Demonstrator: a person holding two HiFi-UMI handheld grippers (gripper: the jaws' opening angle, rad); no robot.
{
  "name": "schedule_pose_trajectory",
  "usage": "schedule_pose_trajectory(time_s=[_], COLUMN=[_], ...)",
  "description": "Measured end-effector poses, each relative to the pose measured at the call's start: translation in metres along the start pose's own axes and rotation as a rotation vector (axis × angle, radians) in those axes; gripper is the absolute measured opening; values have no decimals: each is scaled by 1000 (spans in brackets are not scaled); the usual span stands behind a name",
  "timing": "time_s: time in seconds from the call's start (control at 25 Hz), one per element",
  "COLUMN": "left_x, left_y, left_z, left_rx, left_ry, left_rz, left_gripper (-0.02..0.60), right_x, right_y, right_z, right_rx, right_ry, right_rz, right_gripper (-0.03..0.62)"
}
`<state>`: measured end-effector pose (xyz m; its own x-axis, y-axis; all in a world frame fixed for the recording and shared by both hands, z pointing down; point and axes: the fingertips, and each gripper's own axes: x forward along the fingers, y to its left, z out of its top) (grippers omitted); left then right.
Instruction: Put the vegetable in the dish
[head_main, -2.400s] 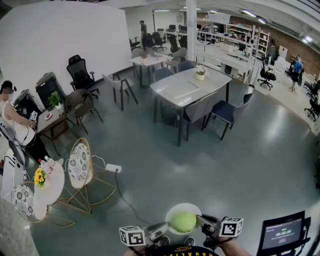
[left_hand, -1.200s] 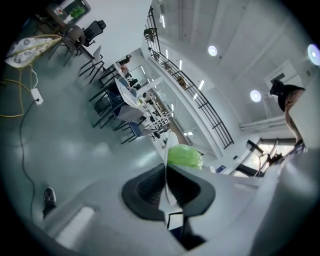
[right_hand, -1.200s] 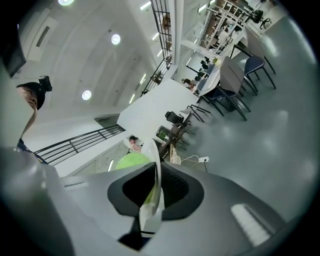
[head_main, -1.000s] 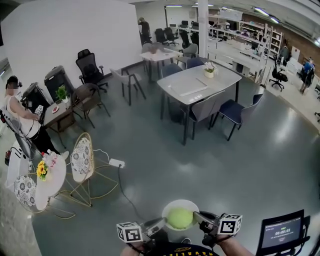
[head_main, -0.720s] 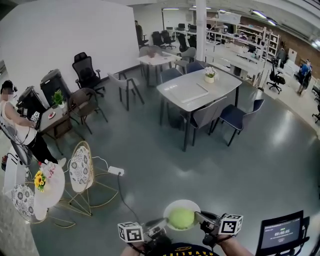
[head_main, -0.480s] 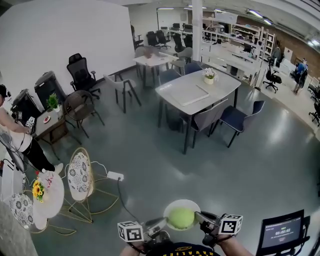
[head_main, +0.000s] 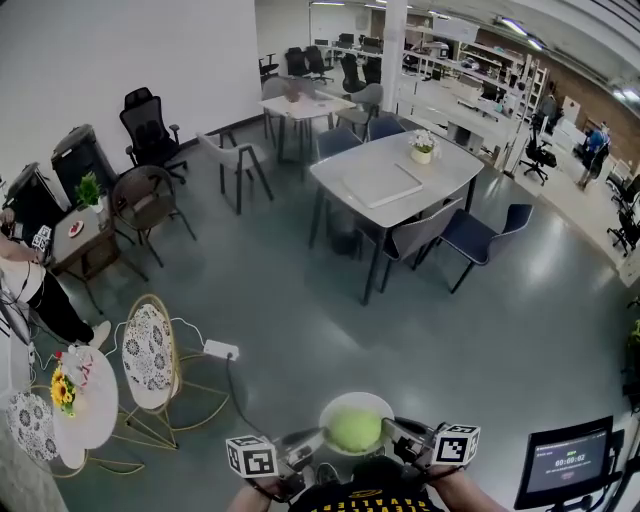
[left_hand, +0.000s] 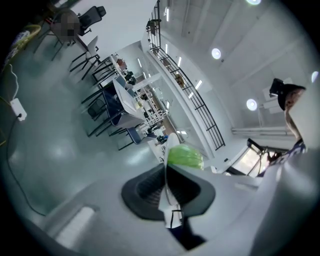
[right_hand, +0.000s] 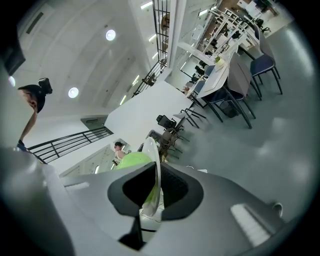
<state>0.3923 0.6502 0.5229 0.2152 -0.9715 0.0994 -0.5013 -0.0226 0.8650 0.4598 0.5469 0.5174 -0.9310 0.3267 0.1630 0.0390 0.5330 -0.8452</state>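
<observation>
A round green vegetable (head_main: 354, 430) lies in a white dish (head_main: 350, 401) held in the air at the bottom of the head view. My left gripper (head_main: 318, 438) is shut on the dish's left rim and my right gripper (head_main: 392, 428) on its right rim. In the left gripper view the dish (left_hand: 166, 186) runs edge-on between the jaws of the left gripper (left_hand: 166, 172), with the vegetable (left_hand: 185, 156) just beyond. In the right gripper view the dish (right_hand: 157, 162) is likewise pinched by the right gripper (right_hand: 156, 184), the vegetable (right_hand: 131, 161) to its left.
Grey floor lies below. A grey table (head_main: 395, 170) with chairs stands ahead. At the left are a gold wire chair (head_main: 150, 350), a small round table with flowers (head_main: 75, 400), a power strip (head_main: 220, 350) and a person (head_main: 20, 285). A screen (head_main: 570, 465) is at lower right.
The room has drifted in the head view, and the person at the left has slid toward the frame's edge. The dish, the vegetable and both grippers keep the same pose.
</observation>
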Motion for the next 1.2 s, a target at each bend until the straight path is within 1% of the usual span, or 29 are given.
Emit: schedule_pose_trajectory(time_s=[0.2,0.36,0.52,0.64,0.72,0.88,1.04,1.2], left_x=[11,26,59,94,119,157,182,200], left_y=[18,37,53,53,51,58,68,71], left_z=[20,49,90,124,140,159,173,187], left_rx=[-23,-18,-8,13,19,16,19,21], left_ry=[5,-29,-56,-69,-78,-93,-106,-101], left_rz=[20,60,93,105,113,123,140,155], left_gripper=[14,13,14,14,14,14,14,14], right_x=[23,49,70,74,71,71,75,76], right_y=[-19,-42,-63,-75,-86,-111,-133,-141], right_z=[20,48,98,145,174,213,235,257], right_rx=[19,29,20,19,14,11,22,25], right_ry=[33,64,74,81,88,95,104,100], right_rz=[-5,37,77,101,108,119,131,145], right_gripper=[31,32,31,29,29,31,31,29])
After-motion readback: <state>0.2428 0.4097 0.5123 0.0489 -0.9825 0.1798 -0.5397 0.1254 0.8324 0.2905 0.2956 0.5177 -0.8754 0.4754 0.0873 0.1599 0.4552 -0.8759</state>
